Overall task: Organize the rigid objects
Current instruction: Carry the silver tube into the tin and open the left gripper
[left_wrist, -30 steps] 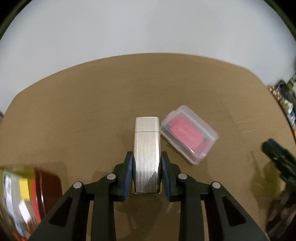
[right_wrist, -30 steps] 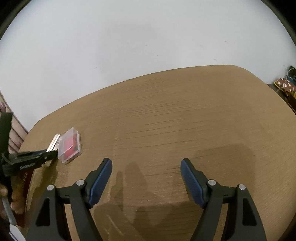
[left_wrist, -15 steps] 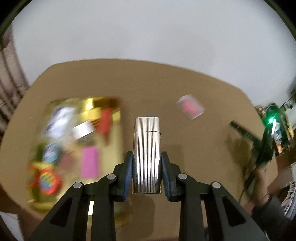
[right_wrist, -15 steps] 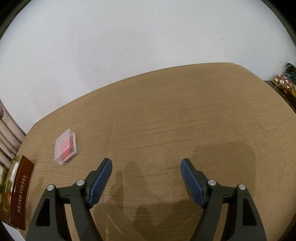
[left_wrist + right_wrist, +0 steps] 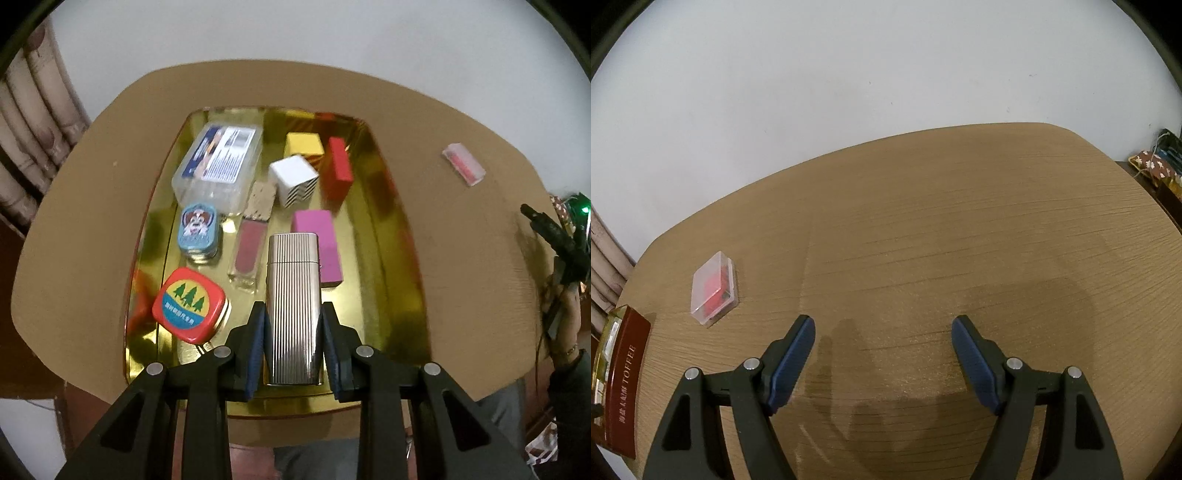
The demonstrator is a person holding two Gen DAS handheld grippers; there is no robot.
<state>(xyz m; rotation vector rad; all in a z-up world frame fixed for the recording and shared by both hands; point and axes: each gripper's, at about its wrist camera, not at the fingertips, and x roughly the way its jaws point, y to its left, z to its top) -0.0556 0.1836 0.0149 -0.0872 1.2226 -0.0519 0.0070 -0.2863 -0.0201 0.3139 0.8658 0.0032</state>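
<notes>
My left gripper [image 5: 293,314] is shut on a ribbed silver lighter [image 5: 293,295] and holds it above the near part of a gold tray [image 5: 384,206]. The tray holds several small things, among them a pink block [image 5: 320,243], a red box [image 5: 338,166], a white cube [image 5: 295,179], a clear plastic case [image 5: 218,162], a blue dog tin [image 5: 197,230] and a red tree tin [image 5: 188,304]. A small clear box with a red insert [image 5: 713,288] lies on the wooden table [image 5: 942,240], also seen as that same box [image 5: 463,164] right of the tray. My right gripper [image 5: 882,328] hangs open over bare wood.
The tray's dark red wall with "TOFFEE" lettering [image 5: 626,384] stands at the left edge of the right wrist view. A person's hand [image 5: 565,295] holds the other gripper at the table's right edge. A white wall lies behind the table.
My left gripper carried the lighter leftward from beside the clear red box to above the gold tray. The right gripper stayed still.
</notes>
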